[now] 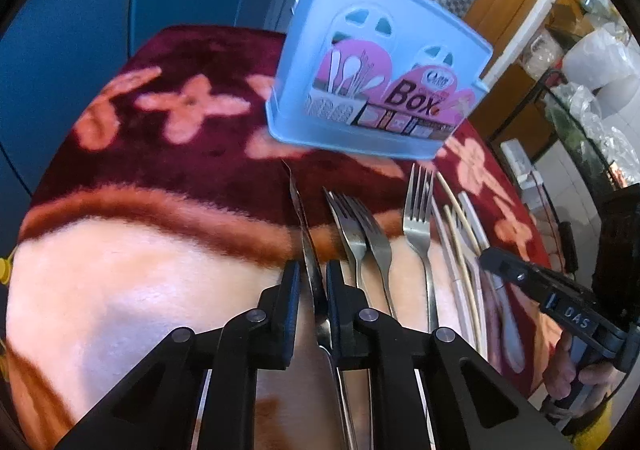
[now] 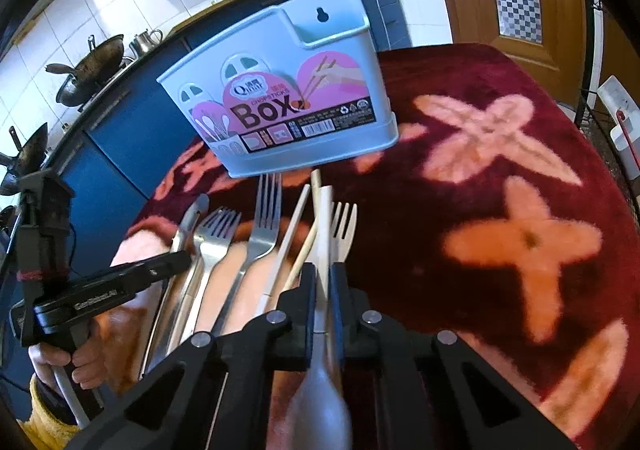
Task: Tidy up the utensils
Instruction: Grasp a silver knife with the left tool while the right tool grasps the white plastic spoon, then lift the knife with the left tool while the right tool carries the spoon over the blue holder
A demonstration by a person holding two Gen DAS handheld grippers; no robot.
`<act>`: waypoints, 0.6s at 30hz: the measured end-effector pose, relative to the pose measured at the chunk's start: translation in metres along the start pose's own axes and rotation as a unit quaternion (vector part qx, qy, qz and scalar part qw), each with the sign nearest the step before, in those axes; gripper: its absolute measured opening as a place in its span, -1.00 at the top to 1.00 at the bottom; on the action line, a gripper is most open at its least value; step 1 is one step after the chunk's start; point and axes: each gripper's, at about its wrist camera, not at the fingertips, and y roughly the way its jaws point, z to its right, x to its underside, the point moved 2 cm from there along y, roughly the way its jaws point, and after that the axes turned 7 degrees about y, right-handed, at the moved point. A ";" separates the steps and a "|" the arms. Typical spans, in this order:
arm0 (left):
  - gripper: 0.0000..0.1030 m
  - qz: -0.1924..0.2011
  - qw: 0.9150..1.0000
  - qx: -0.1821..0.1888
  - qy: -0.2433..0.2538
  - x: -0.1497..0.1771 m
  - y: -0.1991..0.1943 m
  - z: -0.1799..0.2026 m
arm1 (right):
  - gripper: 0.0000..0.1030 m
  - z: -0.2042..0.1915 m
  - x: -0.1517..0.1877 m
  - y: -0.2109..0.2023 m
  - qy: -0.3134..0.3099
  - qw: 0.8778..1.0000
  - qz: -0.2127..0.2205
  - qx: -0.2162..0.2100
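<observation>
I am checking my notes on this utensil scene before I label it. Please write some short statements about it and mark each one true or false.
1. The left tool has its fingers around a knife. True.
2. The right tool is wide open and holds nothing. False: it is shut on a pale utensil handle.
3. The blue box stands upright on the blanket, beyond the utensils. True.
4. The metal forks are already inside the box. False: they lie on the blanket in front of it.
5. The box label shows the word "Box". True.
</observation>
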 end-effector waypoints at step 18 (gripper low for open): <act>0.88 0.068 0.997 0.036 -0.005 0.003 -0.036 0.010 | 0.85 -0.020 -0.002 -0.042 -0.031 0.996 0.079 -0.037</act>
